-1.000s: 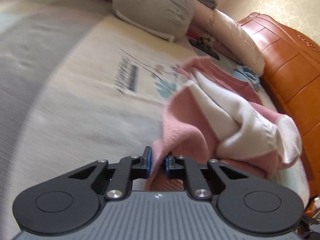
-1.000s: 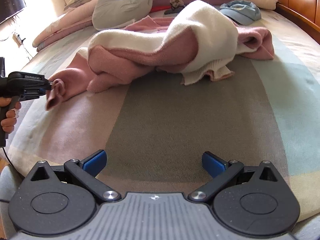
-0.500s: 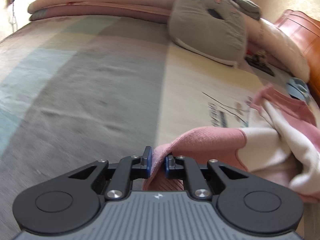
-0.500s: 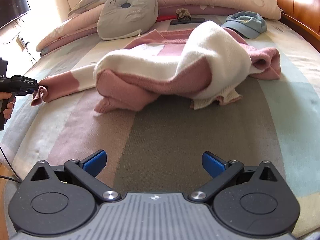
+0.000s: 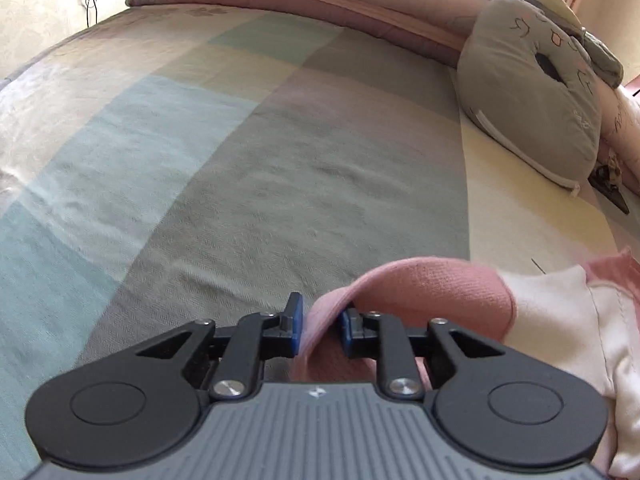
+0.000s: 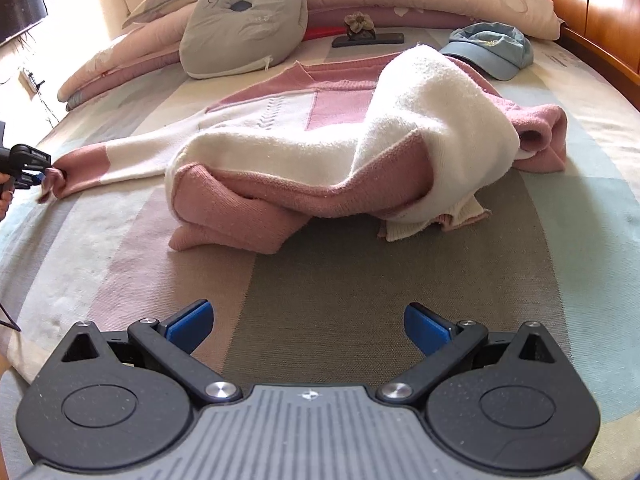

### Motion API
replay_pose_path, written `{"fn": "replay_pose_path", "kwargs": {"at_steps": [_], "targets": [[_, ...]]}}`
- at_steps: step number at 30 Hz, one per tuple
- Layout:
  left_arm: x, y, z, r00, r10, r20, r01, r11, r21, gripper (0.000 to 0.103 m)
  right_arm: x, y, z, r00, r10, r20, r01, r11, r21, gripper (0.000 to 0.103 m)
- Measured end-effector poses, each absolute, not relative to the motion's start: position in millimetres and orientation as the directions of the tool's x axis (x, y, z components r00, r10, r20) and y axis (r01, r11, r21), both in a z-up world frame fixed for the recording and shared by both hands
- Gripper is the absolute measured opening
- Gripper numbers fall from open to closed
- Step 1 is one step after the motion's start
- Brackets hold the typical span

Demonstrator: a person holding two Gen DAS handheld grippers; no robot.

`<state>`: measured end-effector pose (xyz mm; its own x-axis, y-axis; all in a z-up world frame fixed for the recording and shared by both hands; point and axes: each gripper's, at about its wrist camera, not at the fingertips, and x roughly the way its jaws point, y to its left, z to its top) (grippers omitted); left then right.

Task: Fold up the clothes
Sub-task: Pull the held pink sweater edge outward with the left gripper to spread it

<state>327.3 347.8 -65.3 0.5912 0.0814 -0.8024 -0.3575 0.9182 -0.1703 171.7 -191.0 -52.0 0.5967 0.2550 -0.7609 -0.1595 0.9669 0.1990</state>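
Sweater (image 6: 328, 152), pink-and-cream knit, lies in a rumpled heap mid-bed (image 6: 400, 300), body bunched from 9 to 3 o'clock in the right wrist view. One sleeve is drawn out flat toward 9 o'clock.

Left tongs (image 5: 319, 326): jaws have just been opening. The pink cuff (image 5: 420, 292) sits between them, but a gap shows beside the left pad; grip looks released or nearly so. Seen from the right wrist view, left tongs (image 6: 38, 174) sit at the sleeve end.

Right tongs (image 6: 307, 322): wide apart, nothing between them, hovering over bare bed near 6 o'clock.

Handling, as judged: thick knit, soft and limp, some weight, will sag and drag rather than slide. Not fragile, though stretchy. Best holds are the firmer edges: ribbed hem (image 6: 432, 226) near 4 o'clock of the heap, the cuffs, shoulder seams. Grey cushion (image 6: 244, 20) and blue cap (image 6: 492, 50) at 12 to 1 o'clock sit near the collar.
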Motion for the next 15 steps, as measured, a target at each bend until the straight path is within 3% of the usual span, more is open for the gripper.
{"fn": "replay_pose_path", "kwargs": {"at_steps": [4, 9, 15], "targets": [[322.0, 351.6, -57.9, 0.591, 0.129, -0.796, -0.37, 0.921, -0.125, 0.032, 173.4, -190.8, -51.8, 0.596, 0.258, -0.76, -0.157, 0.966, 0.204, 0.103], [305.8, 365.6, -38.3, 0.576, 0.251, -0.778, -0.46, 0.886, -0.055, 0.032, 168.0, -189.8, -48.5, 0.605, 0.273, -0.748, -0.174, 0.962, 0.21, 0.103], [280.1, 361.0, -32.0, 0.627, 0.137, -0.767, -0.421, 0.888, -0.186, 0.043, 161.0, -185.4, -44.2, 0.608, 0.301, -0.734, -0.199, 0.954, 0.227, 0.103]]}}
